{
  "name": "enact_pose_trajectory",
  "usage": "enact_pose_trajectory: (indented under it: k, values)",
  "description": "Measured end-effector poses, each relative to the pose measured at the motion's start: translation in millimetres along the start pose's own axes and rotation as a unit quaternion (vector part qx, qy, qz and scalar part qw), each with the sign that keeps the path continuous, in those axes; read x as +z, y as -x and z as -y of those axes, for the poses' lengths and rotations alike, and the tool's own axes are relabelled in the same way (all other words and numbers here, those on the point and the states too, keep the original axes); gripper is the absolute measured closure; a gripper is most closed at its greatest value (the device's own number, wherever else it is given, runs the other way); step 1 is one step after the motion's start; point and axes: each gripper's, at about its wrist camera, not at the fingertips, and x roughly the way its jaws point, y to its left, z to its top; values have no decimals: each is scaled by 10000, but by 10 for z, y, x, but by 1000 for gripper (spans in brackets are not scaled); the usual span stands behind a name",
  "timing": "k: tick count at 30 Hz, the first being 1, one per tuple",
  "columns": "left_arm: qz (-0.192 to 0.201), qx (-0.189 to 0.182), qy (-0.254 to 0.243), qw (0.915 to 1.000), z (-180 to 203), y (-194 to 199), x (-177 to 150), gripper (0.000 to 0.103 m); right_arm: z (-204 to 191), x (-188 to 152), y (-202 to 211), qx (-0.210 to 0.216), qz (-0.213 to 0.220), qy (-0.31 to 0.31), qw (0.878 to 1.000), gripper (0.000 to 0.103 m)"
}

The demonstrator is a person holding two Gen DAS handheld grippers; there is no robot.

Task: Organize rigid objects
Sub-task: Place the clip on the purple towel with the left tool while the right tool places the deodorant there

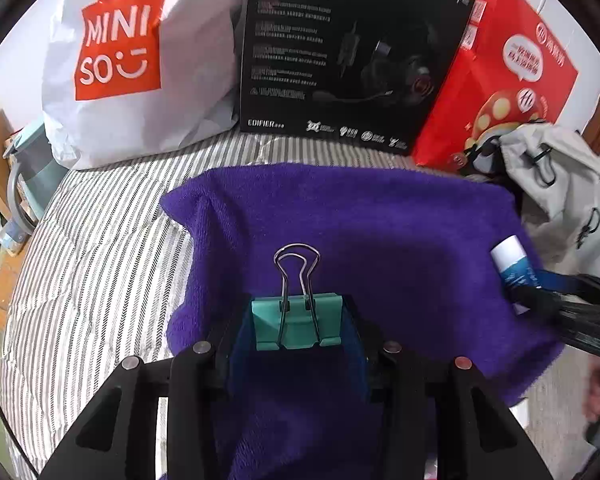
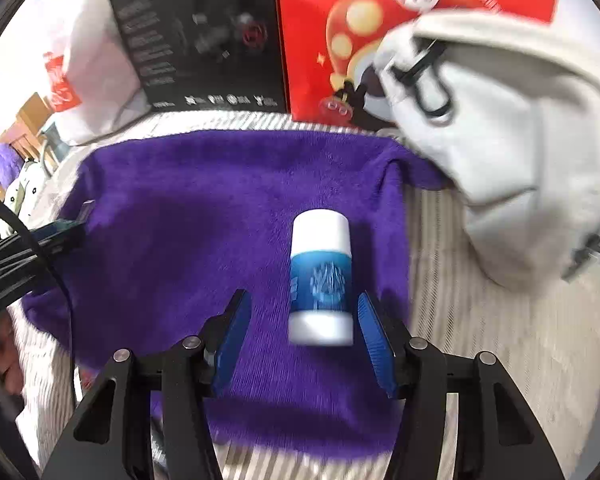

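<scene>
Teal binder clip [image 1: 298,322] pinched in left tool [image 1: 298,332], white-blue tube [image 2: 321,280] between open right tool [image 2: 304,336] fingers — unheld

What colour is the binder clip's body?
Teal green binder clip with silver wire handles, clearest in the left wrist view.

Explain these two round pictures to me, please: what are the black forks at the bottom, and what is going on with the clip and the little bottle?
No robot here: a person holds a two-finger tool in each hand, and each tool carries a wide-angle camera looking forward along its fingers, hence the round pictures. In the left tool's view, the left gripper is shut on a teal binder clip. In the right tool's view, the right gripper is open, its blue fingers either side of a blue-and-white bottle without clearly touching it. Both are above a purple towel spread on striped bedding. Behind stand a white shopping bag, a black headset box and a red box, with a grey drawstring bag on the right.
</scene>
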Motion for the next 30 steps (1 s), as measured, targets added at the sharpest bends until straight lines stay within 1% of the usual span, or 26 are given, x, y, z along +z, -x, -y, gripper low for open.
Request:
enact_pose_trajectory:
  k: [3, 7, 10, 16, 17, 19, 20, 22, 25, 27, 29, 30]
  values:
    - [-55, 19, -13, 10000, 17, -68, -2, 63, 1, -141, 253, 48, 126, -14, 9999, 47]
    - [-111, 21, -33, 9999, 46, -129, -16, 63, -17, -405, 539, 10, 156, -45, 9999, 47]
    - [-189, 65, -96, 9998, 77, -184, -45, 63, 6, -577, 665, -38, 121, -109, 9999, 47]
    - [-126, 278, -326, 9990, 163, -197, -88, 62, 35, -871, 837, 22, 86, -332, 9994, 47]
    - [-130, 322, -403, 9986, 185, -205, -96, 60, 42, -915, 858, 41, 85, -367, 9993, 47]
    - [-145, 364, -463, 9982, 205, -219, -112, 51, 47, -996, 890, 52, 70, -423, 9991, 47]
    - [-185, 382, -487, 9979, 217, -224, -124, 39, 46, -1023, 893, 54, 60, -434, 9990, 47]
    - [-203, 400, -552, 9975, 248, -212, -159, 37, 42, -1087, 916, 58, 69, -448, 9990, 47]
    - [-223, 463, -496, 9974, 253, -160, -190, 37, 40, -1182, 955, 90, 62, -460, 9989, 47]
    - [-171, 494, -369, 9979, 240, -5, -221, 37, 35, -1244, 995, 101, 81, -440, 9989, 47]
    - [-92, 419, -341, 9985, 241, 203, -260, 37, 18, -1306, 1041, 142, 124, -405, 9990, 47]
    - [-51, 452, -347, 9984, 252, 325, -301, 37, 10, -1326, 1055, 158, 131, -398, 9990, 46]
